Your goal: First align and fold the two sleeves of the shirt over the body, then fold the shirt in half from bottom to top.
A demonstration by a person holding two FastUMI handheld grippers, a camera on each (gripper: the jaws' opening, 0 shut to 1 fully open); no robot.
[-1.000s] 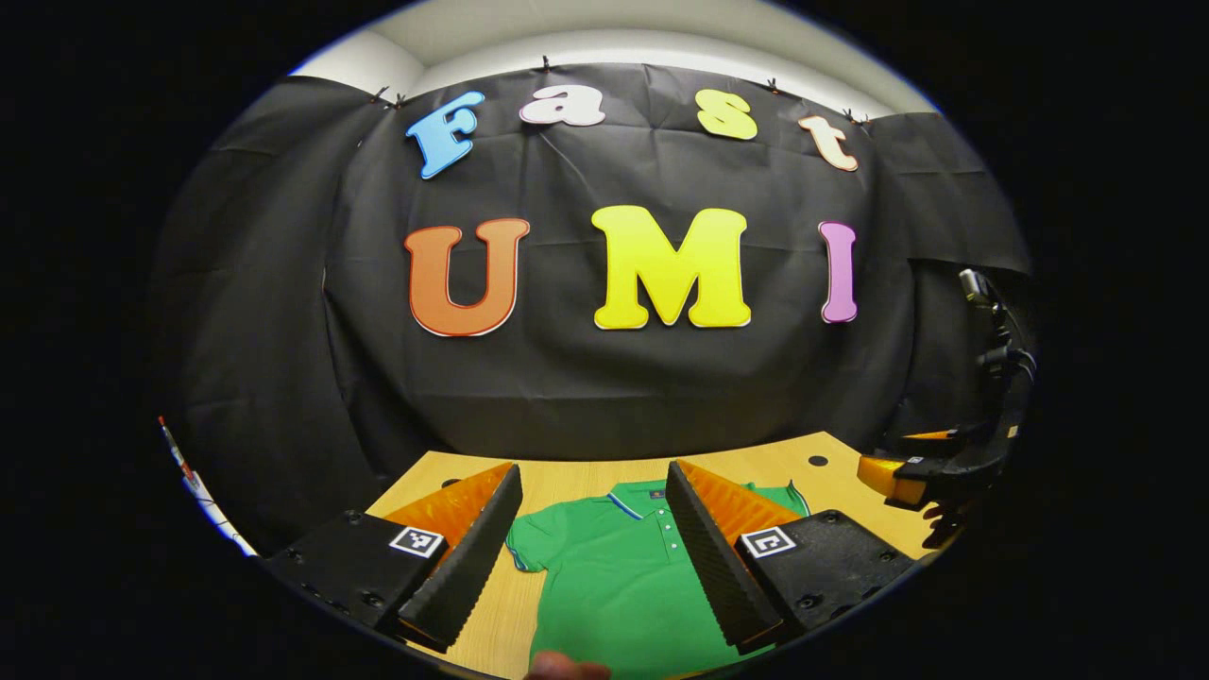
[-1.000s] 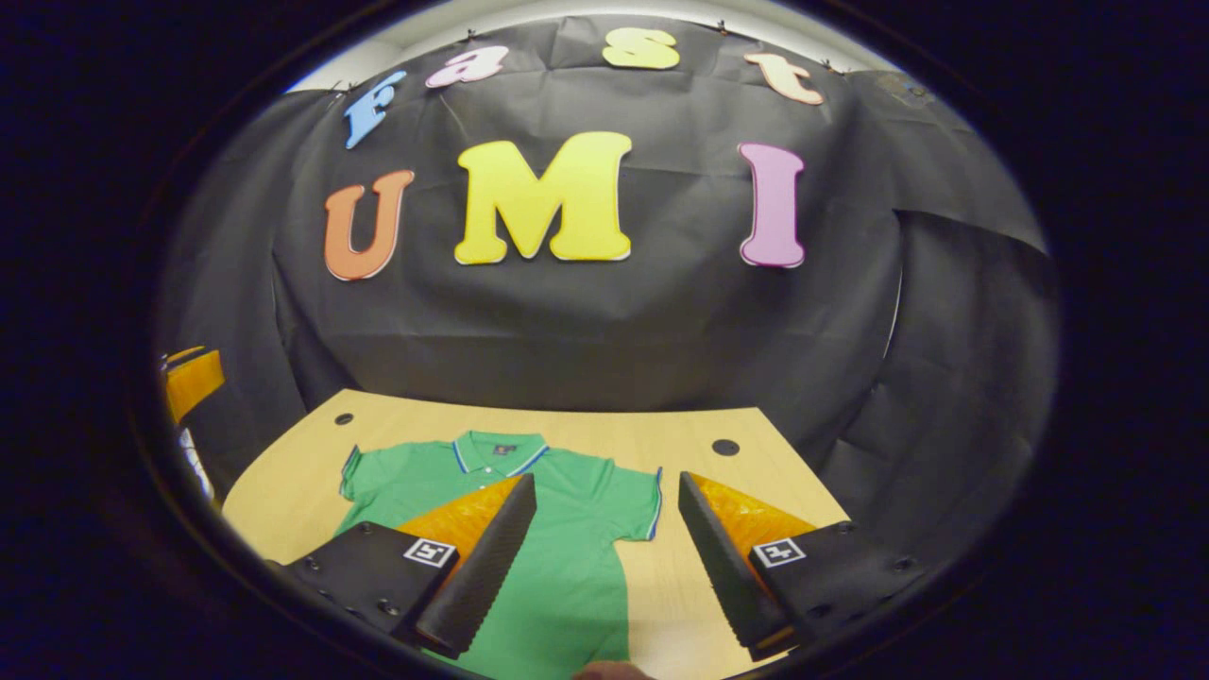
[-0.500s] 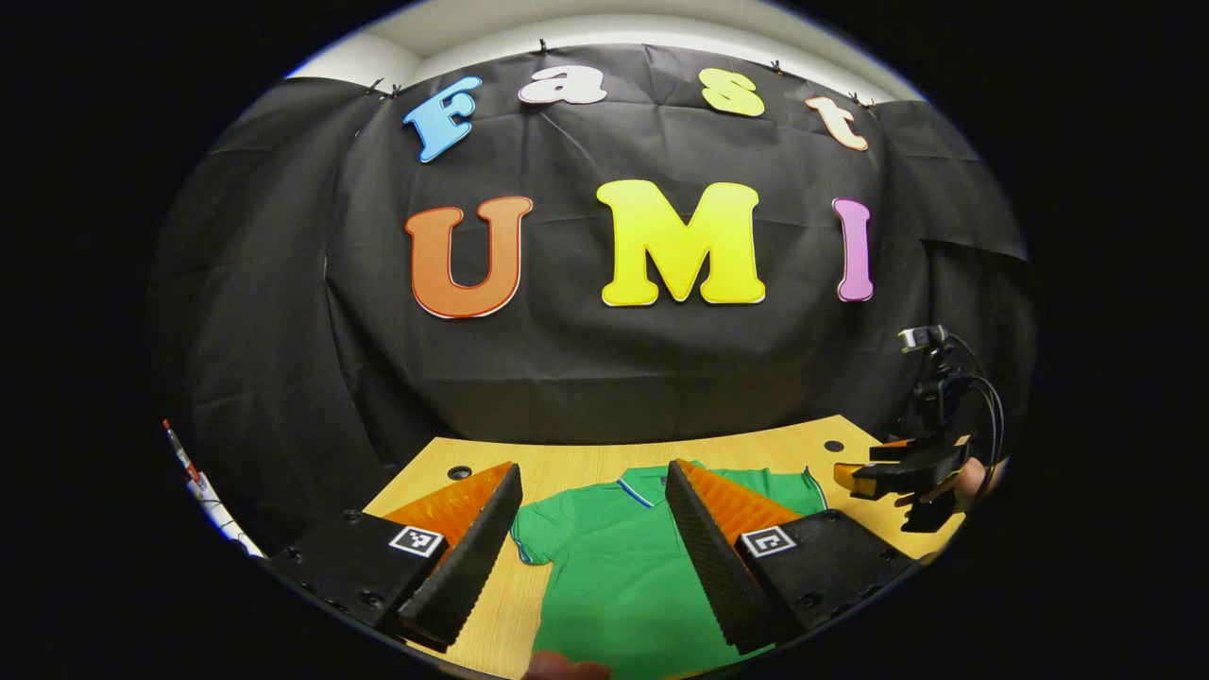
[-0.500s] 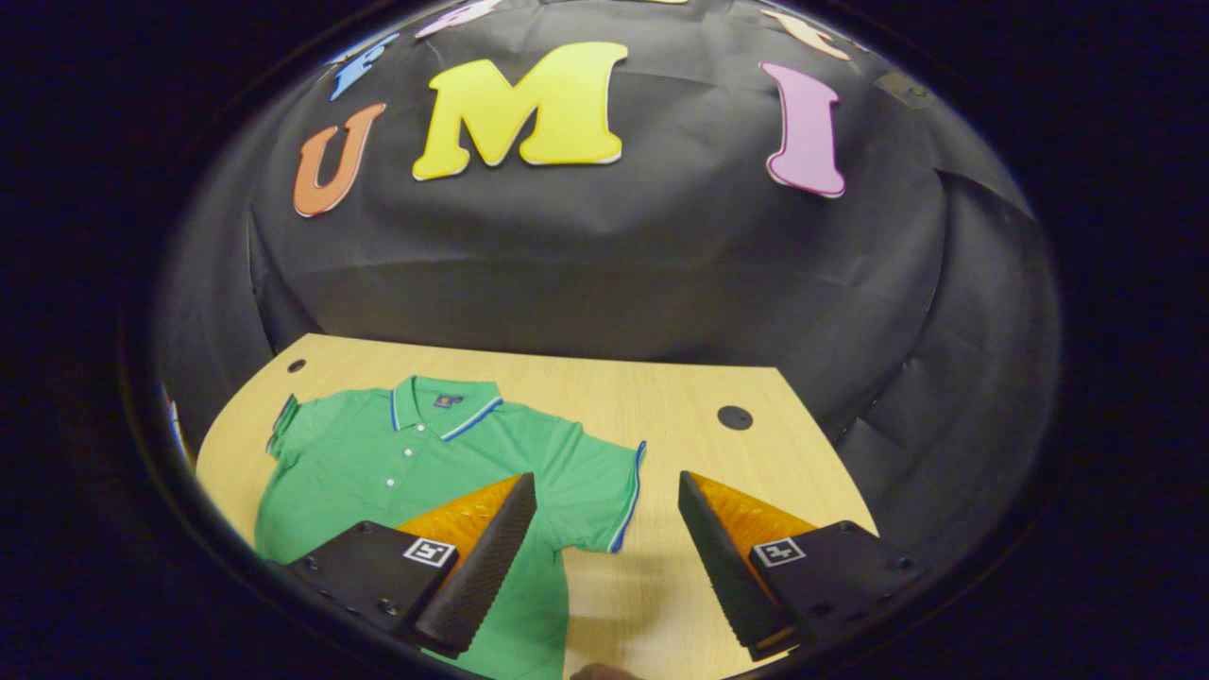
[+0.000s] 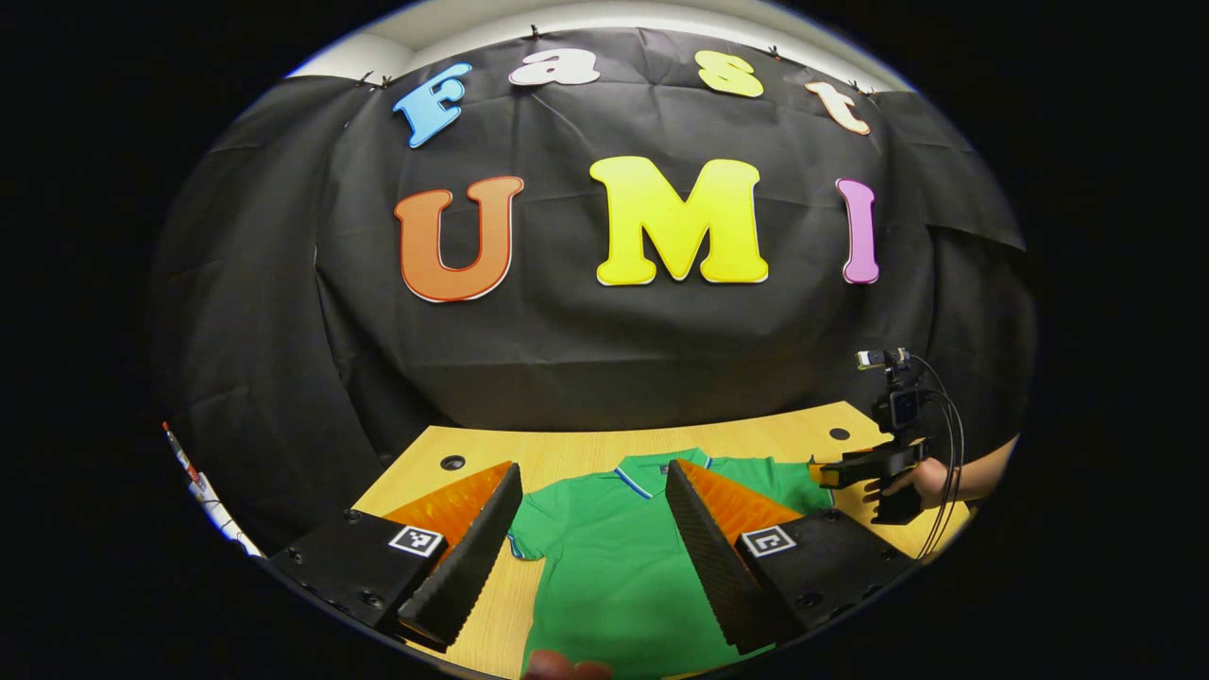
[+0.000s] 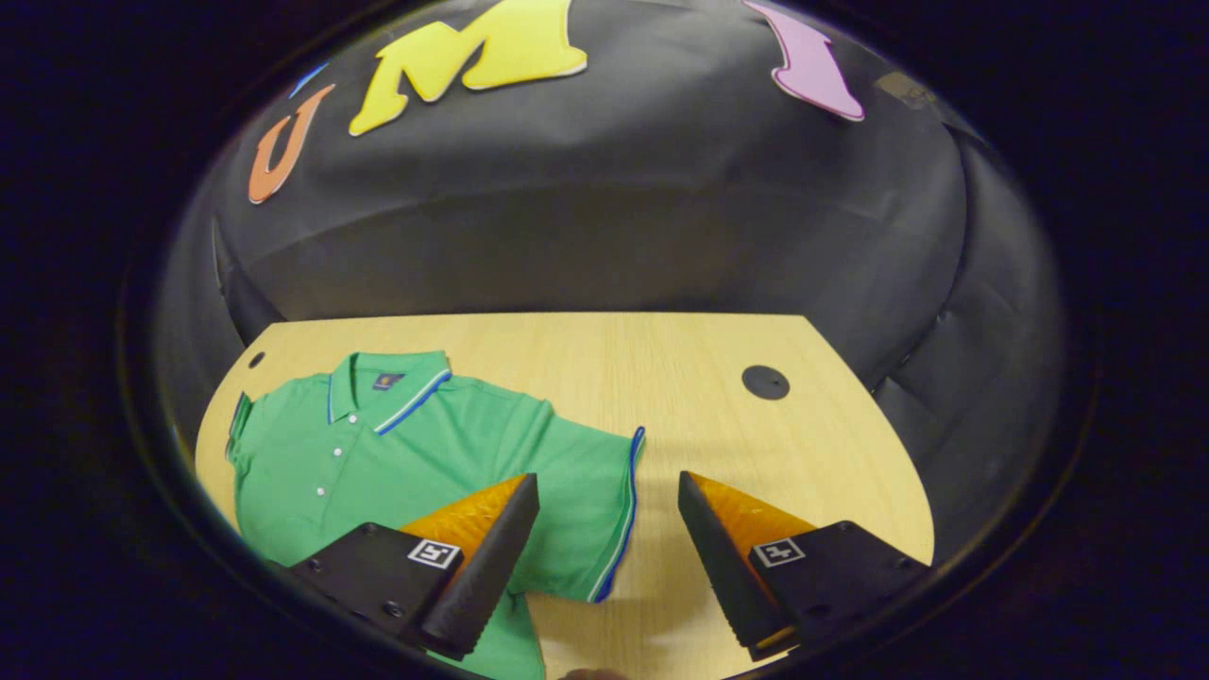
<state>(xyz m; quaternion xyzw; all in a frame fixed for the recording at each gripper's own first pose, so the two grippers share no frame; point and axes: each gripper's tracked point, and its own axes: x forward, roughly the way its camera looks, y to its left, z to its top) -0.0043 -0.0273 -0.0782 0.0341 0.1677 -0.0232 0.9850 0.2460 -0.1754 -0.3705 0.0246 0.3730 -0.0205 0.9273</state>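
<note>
While both sleeves lie unfolded | shirt (image 6: 416,463) flat on table (image 6: 718,349) | right hand-held gripper (image 6: 609,538) spread over shirt's sleeve hem | left hand-held gripper (image 5: 590,534) spread above shirt | risk: pinching two layers bunches the fold.

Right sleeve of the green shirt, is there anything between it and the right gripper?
Nothing visible. The right gripper, open, hangs over the sleeve's cuff, with bare table beside it, and the shirt lies flat and uncovered.
</note>
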